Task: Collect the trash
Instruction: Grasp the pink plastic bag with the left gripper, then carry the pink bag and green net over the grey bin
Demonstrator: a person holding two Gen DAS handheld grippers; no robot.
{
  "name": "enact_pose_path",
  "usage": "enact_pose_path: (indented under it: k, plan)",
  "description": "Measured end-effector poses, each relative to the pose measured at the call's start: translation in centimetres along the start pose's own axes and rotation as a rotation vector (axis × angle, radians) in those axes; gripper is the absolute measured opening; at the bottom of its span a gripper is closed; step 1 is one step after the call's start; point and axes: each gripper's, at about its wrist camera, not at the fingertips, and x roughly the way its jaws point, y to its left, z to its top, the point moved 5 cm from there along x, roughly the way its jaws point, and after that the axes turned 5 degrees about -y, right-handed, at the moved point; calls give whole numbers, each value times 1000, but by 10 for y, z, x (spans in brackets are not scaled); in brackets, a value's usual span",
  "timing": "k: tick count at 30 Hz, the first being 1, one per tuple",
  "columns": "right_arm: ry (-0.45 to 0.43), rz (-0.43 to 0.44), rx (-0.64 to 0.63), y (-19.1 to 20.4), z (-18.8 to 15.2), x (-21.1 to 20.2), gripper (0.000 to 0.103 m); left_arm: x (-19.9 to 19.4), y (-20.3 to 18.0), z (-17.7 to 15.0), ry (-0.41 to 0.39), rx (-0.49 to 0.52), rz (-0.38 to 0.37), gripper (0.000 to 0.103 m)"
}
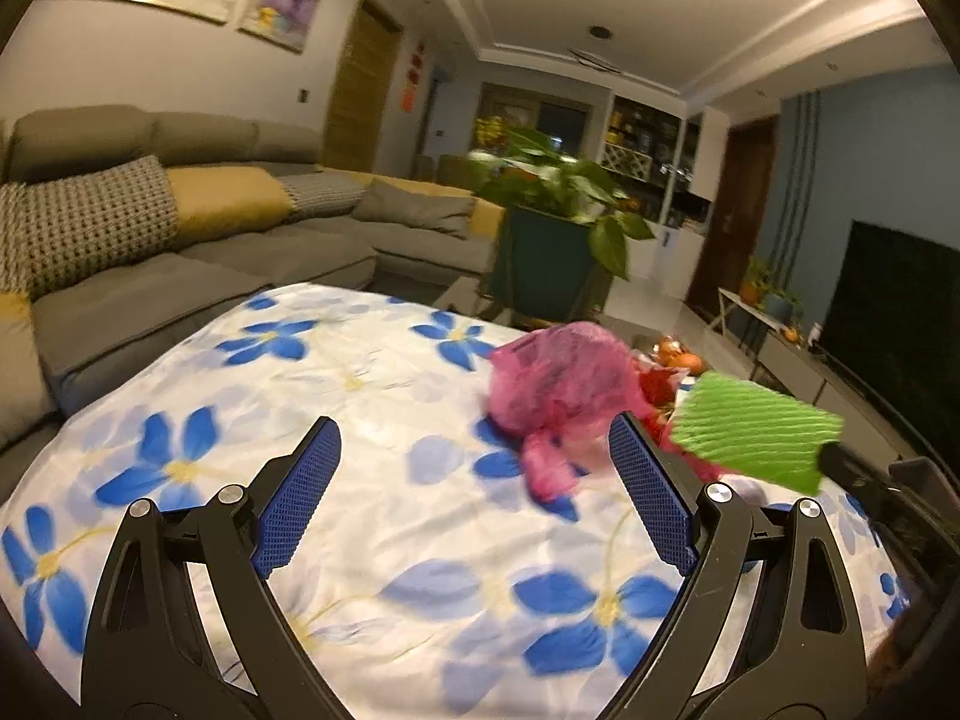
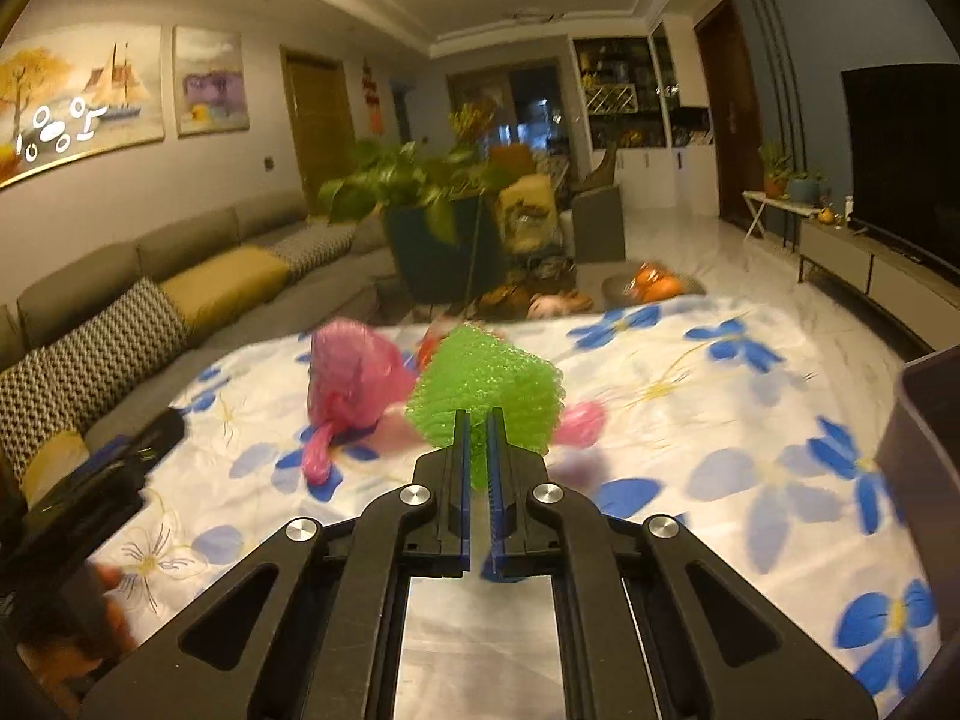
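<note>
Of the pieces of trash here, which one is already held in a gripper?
The green foam net: the right gripper is shut on it. The pink plastic bag lies free on the flowered cloth, ahead of the open left gripper.

Right hand-held gripper [image 2: 478, 420] clamped on green foam net [image 2: 489, 384], held above floral-cloth desk [image 2: 690, 420]. Pink plastic bag [image 2: 348, 384] lies just left, blurred. Dark bin edge [image 2: 924, 420] at right. Left hand-held gripper [image 2: 114, 456] at left edge, blurred.
</note>
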Motion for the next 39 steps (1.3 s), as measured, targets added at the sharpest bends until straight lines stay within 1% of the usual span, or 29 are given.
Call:
enact_pose_path:
  k: [2,4,6,9,11,13,14,16,17,19,20,21,22,25,28,33,39]
  plan:
    - [-18,-8,9,-8,4,-7,6,16,-11,5,9,6,-29,89]
    - [-28,-17,11,-15,7,-10,6,36,-22,8,22,29,-42,89]
    - [-38,-28,15,-23,8,-12,6,51,-30,9,27,57,-31,89]
    - [-44,-40,29,-34,10,-14,6,74,-37,8,39,87,-38,89]
    - [-49,-50,34,-40,11,-14,6,89,-33,5,76,64,-44,86]
    - [-56,-59,39,-47,12,-15,6,99,-28,2,106,36,-33,78]
    - [-58,-61,42,-48,12,-15,6,105,-25,0,128,25,-34,76]
    - [-61,-69,45,-52,13,-13,6,114,-25,-4,167,25,-41,63]
    - [-60,-73,45,-54,13,-12,6,121,-27,-9,203,36,-46,59]
    - [-57,-78,49,-56,12,-11,6,128,-29,-14,242,42,-56,37]
    - [-56,-81,52,-58,11,-10,6,132,-28,-18,268,40,-58,31]
    - [-55,-83,55,-59,10,-9,6,134,-27,-20,285,35,-62,19]
    - [-54,-86,57,-59,10,-10,6,137,-25,-23,302,25,-69,10]
    - [-52,-94,66,-62,11,-10,6,139,-21,-26,311,4,-73,3]
    - [-55,-98,68,-65,12,-13,6,131,-20,-23,278,4,-67,1]
    - [-65,-100,71,-66,16,-24,6,102,-23,-16,220,13,-72,0]
    - [-96,-106,74,-70,25,-49,6,58,-28,-6,162,30,-76,0]
